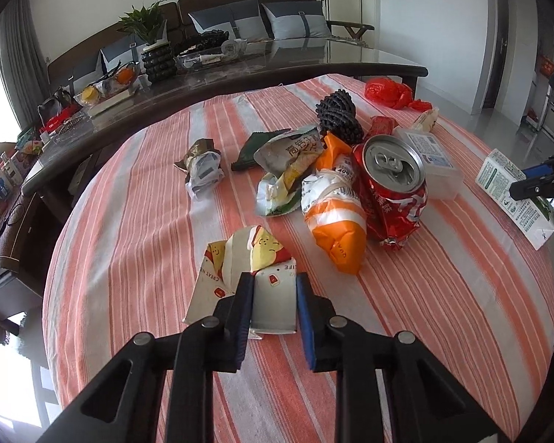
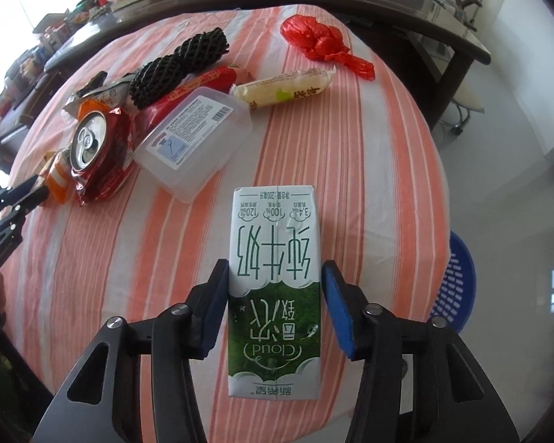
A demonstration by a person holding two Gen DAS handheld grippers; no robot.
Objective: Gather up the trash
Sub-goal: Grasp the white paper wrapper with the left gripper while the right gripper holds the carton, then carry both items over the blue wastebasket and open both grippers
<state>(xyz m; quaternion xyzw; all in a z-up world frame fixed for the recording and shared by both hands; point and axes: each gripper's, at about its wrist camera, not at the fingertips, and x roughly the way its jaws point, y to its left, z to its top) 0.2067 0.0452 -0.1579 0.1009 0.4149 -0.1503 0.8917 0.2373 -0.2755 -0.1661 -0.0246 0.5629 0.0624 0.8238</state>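
Green-and-white paper milk carton (image 2: 275,288): light, stiff-sided, probably crushable; my right gripper (image 2: 275,306) is straddling its long sides, unclenched. Left gripper (image 1: 274,313) is pinching a flattened white-and-yellow carton (image 1: 240,277).

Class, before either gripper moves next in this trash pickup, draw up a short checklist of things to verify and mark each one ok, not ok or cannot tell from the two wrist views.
1. Left gripper straddles the crumpled carton: ok, its pads sit either side of the flat panel.
2. Left grip is firm: cannot tell; contact looks close but is unclear.
3. Right gripper is centred on the milk carton: ok, the carton lies between the fingers.
4. Right gripper is closed on the milk carton: not ok, a gap shows at the right pad.
5. Blue basket is within view for the drop: ok, beside the table edge.
6. Crushed can is apart from both grippers: ok.
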